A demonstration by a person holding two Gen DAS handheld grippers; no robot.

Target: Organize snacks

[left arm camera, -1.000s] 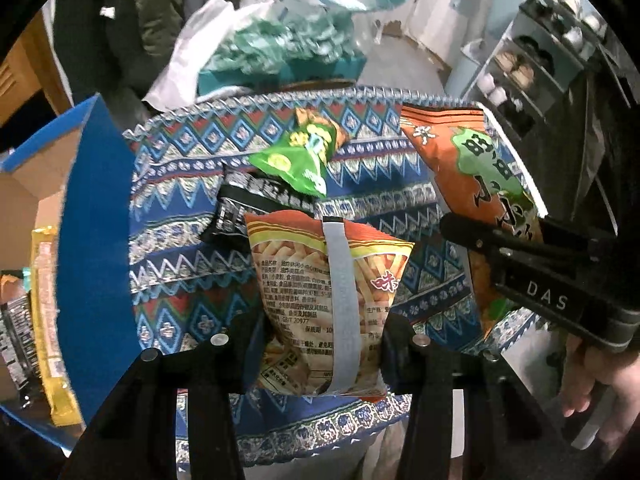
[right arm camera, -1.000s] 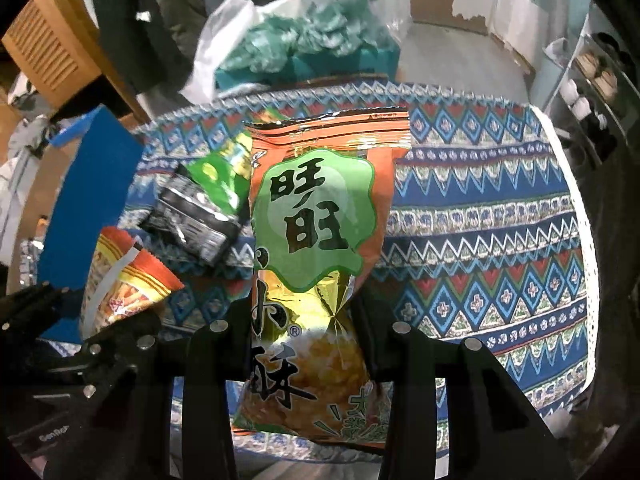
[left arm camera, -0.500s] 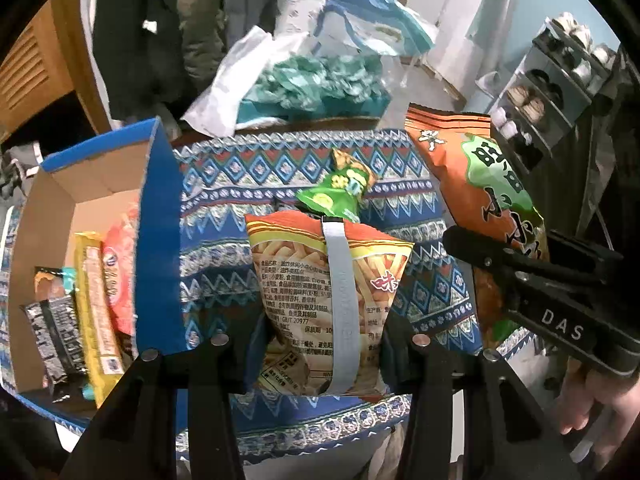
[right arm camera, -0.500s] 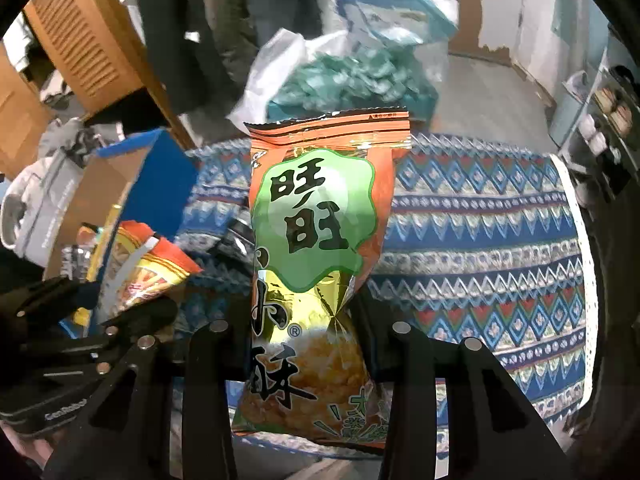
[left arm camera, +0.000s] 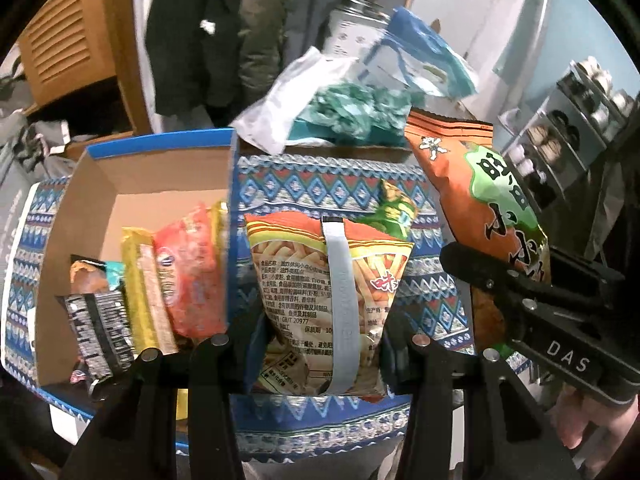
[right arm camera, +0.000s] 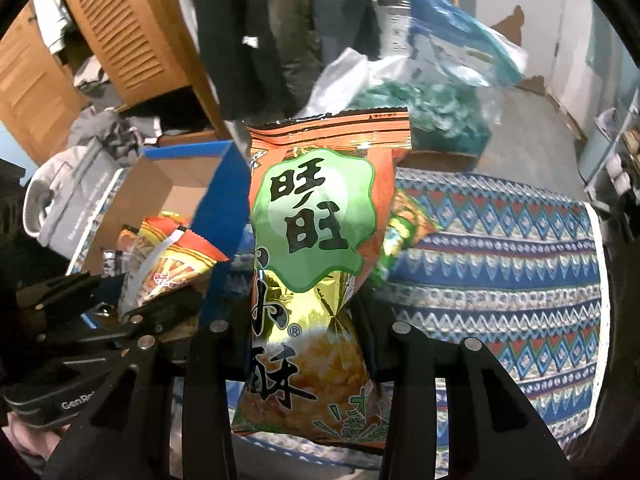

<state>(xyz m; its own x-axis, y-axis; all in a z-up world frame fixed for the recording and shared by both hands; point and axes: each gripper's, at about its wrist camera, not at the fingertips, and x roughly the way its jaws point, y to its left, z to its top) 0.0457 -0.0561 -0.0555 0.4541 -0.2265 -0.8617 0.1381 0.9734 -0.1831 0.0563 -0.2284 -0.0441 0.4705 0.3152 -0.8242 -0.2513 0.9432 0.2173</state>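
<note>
My left gripper [left arm camera: 320, 320] is shut on a yellow-orange fries snack bag [left arm camera: 324, 304] and holds it above the patterned tablecloth [left arm camera: 304, 184], just right of the blue cardboard box [left arm camera: 160, 172]. The box holds several snack packs [left arm camera: 184, 276]. My right gripper [right arm camera: 304, 320] is shut on a large orange-and-green snack bag [right arm camera: 316, 232], held upright in the air; this bag also shows in the left wrist view [left arm camera: 476, 200]. A small green snack bag [left arm camera: 394, 210] lies on the cloth behind the fries bag. The left gripper and fries bag [right arm camera: 168, 264] show at the left of the right wrist view.
A clear plastic bag of teal packets [left arm camera: 352, 116] sits beyond the table's far edge. Wooden louvred furniture [right arm camera: 120, 32] and hanging dark clothes [left arm camera: 208, 32] stand behind. A shoe rack [left arm camera: 572, 120] is at the right. The table's right edge [right arm camera: 600, 264] borders the floor.
Both grippers have lifted and tilted up with their bags. The left one has moved left toward the box, so the box interior and its snacks now fill the left of its view.
</note>
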